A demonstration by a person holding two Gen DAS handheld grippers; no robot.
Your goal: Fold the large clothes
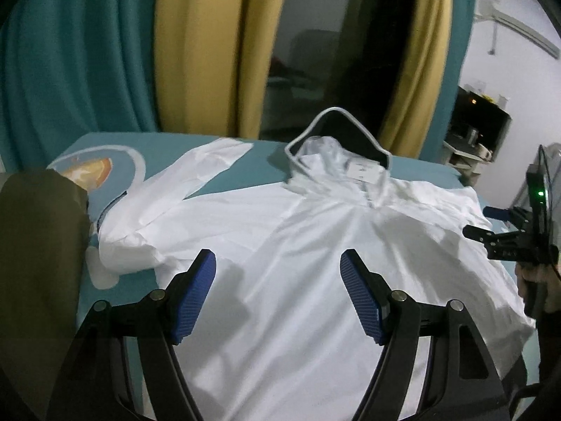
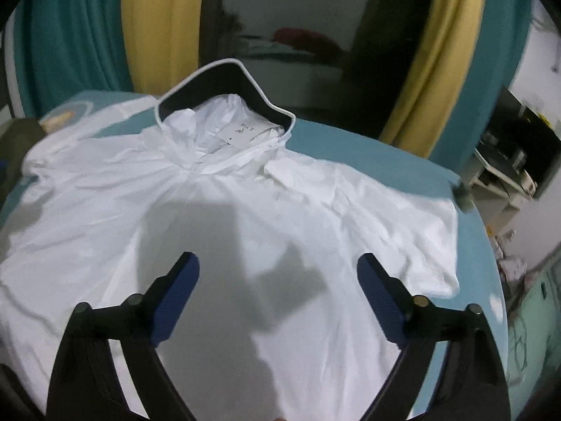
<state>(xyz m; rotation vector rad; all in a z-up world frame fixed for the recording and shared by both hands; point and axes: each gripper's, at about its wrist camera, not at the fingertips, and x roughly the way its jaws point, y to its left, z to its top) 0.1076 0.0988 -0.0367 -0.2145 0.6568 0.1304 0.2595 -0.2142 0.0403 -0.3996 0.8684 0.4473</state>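
Observation:
A large white hooded jacket (image 1: 315, 231) lies spread flat on a teal bed, front up, hood (image 1: 336, 140) with its dark lining toward the far edge. Its left sleeve (image 1: 196, 172) stretches to the far left. My left gripper (image 1: 278, 259) is open and empty, hovering above the jacket's lower left body. My right gripper (image 2: 278, 263) is open and empty above the jacket's (image 2: 245, 210) middle, casting a shadow on it. The right gripper also shows at the right edge of the left wrist view (image 1: 491, 224). The hood (image 2: 224, 112) shows a white label inside.
The teal bed sheet (image 2: 368, 151) has a printed picture at its far left corner (image 1: 94, 168). An olive cloth (image 1: 38, 245) lies at the bed's left. Teal and yellow curtains (image 1: 196, 45) hang behind, around a dark window. A shelf unit (image 2: 505, 161) stands right.

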